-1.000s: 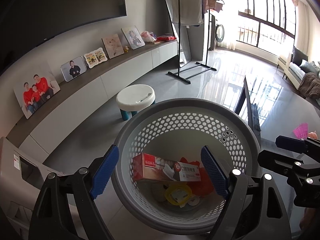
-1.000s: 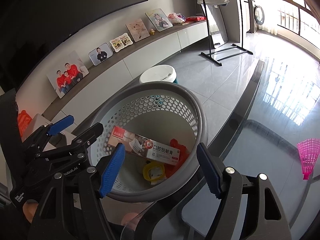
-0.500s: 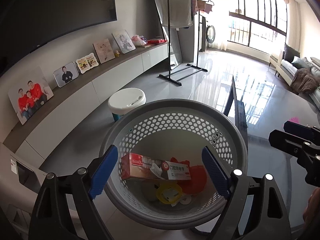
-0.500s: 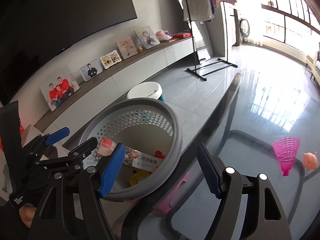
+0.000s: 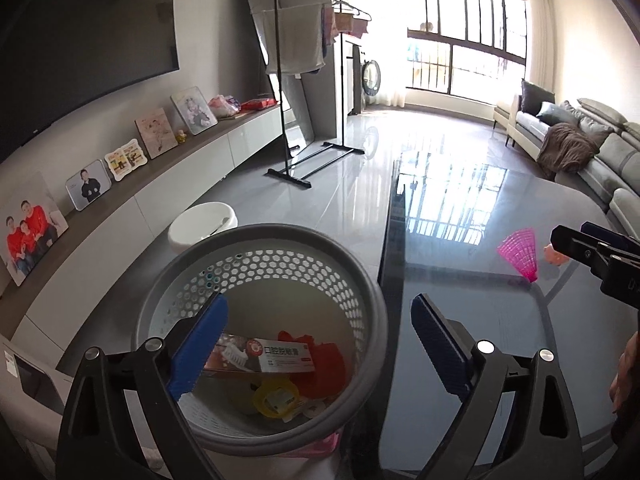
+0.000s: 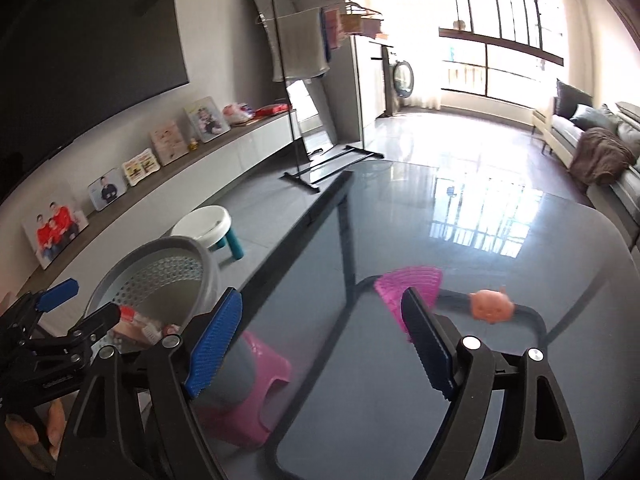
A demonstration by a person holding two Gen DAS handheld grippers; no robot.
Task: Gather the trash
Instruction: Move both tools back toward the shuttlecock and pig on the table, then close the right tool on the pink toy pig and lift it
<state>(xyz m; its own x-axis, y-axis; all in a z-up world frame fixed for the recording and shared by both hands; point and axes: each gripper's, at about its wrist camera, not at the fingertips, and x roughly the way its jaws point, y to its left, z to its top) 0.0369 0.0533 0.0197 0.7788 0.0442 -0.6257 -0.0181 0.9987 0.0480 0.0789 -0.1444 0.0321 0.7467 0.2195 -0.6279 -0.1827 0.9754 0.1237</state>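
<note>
Grippers first: the left gripper (image 5: 318, 344) hangs over the near right rim of the grey perforated basket (image 5: 360, 280), jaws opening with nothing between them. The right gripper (image 6: 322, 336) hovers over the glass table (image 6: 500, 240), jaws also opening and empty. Inside the basket lie a toothpaste box (image 5: 266, 356), red scraps (image 5: 324, 364) and a yellow lid (image 5: 276, 400). The basket stands just left of the table's dark left edge, above a pink stool (image 6: 256, 396). Farther right on the glass lie a pink ribbed cone (image 6: 412, 286) and, just beside it, a small pink pig toy (image 6: 490, 306); the glass around them is bare. Beyond lie open floor, a white stool (image 6: 206, 222) and a clothes rack (image 6: 320, 80).
</note>
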